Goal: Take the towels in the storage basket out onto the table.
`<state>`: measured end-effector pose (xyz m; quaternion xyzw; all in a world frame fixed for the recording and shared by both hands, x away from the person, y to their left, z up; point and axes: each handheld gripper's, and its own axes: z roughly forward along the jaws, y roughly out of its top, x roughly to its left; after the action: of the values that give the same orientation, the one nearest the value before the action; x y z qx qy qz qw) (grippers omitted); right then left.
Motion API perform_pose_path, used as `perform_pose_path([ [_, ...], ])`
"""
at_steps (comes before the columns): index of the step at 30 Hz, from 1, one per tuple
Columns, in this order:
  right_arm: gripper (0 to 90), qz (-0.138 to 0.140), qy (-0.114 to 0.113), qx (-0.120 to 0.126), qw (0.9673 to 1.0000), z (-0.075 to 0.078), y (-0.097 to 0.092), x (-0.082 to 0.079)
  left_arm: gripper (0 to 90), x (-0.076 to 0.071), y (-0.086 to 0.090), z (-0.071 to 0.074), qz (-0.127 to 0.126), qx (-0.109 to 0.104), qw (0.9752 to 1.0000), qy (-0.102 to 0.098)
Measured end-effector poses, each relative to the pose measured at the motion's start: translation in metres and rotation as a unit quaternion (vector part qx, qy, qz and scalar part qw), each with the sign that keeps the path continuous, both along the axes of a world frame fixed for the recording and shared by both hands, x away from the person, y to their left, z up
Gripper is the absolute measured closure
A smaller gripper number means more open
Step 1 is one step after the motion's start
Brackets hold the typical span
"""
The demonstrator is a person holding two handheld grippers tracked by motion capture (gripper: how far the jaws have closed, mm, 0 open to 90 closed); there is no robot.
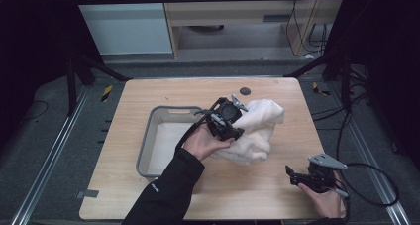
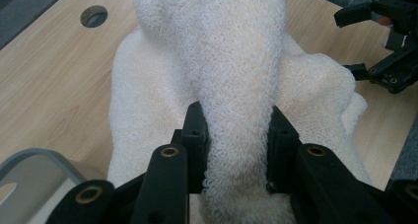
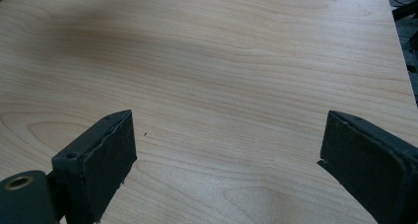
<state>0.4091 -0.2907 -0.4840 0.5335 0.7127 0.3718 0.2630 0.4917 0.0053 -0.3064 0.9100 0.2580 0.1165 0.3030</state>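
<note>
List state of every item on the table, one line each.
White terry towel: bunched, a fold pinched up, the rest on the table beside the tub.
Grey plastic tub: upright, nothing visible in it.
Left tool: shut on the towel fold.
Right tool: open, nothing between its jaws, over bare wood.
Light wooden table: carries tub and towel.

Looped terry towel (image 2: 241,61) — matt wood table (image 2: 49,86)
</note>
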Motion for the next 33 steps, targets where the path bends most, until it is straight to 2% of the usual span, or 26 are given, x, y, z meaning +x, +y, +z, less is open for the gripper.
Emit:
perform_pose_path([
  [8, 7.0, -0.001, 0.0, -0.001, 1.0, 0.0, -0.001, 0.0, 68.4, 0.008, -0.01, -0.024, 0.0, 0.005, 0.9999, 0.016],
  [13, 7.0, -0.002, 0.002, -0.001, 1.0, -0.001, -0.001, 0.0, 68.4, 0.012, -0.013, -0.038, 0.005, 0.004, 0.9998, 0.019],
  [19, 7.0, 0.0, 0.004, 0.0, 1.0, -0.001, -0.001, 0.0, 68.3, 0.012, -0.016, -0.053, 0.01, -0.005, 0.9996, 0.025],
  [33, 7.0, 0.002, 0.004, -0.006, 1.0, -0.002, 0.0, 0.0, 67.7, 0.014, -0.026, -0.089, 0.004, 0.018, 0.9989, 0.043],
])
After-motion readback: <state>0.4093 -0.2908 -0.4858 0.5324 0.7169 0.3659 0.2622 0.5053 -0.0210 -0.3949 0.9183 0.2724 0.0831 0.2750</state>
